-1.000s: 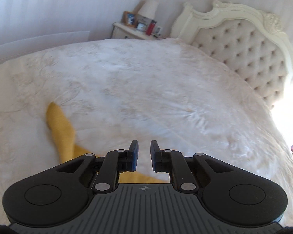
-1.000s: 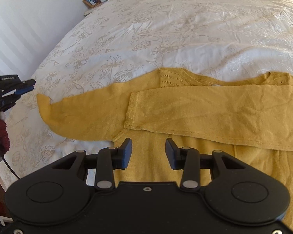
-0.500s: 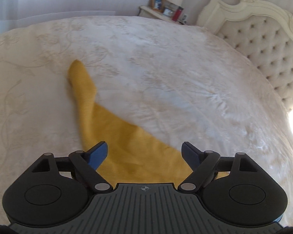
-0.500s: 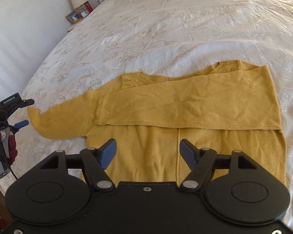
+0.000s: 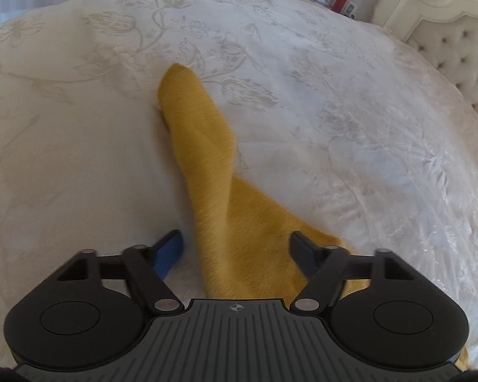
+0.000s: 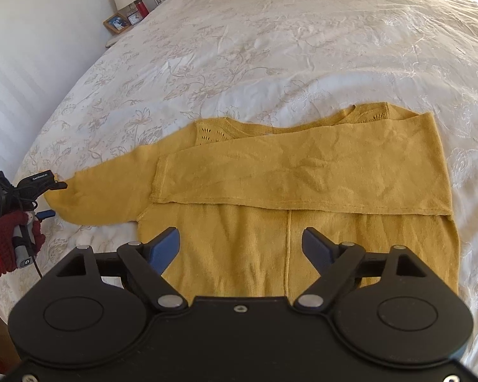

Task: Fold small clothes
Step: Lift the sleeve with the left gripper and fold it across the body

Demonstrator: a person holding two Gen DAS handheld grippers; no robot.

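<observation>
Lying flat on the bed [image 6: 302, 47] at the centre of the right wrist frame, the yellow sweater [image 6: 239, 248] has one sleeve folded across its chest and the other sleeve [image 5: 200, 146] stretched out toward the left edge. The knit looks light, soft and limp, likely to sag and crease. The left gripper [image 5: 237, 250] is closing with this sleeve between its jaws, not yet pinched. The right gripper [image 6: 240, 246] is opening, empty, above the body. The cuff seems the best grip point.

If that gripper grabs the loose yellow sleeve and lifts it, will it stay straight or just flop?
Probably flop: the sleeve is thin knit, already creased and lying limp on the bedspread. It likely weighs little. The other sleeve lies folded flat across the cardigan, so it should drape wherever it is laid.
</observation>
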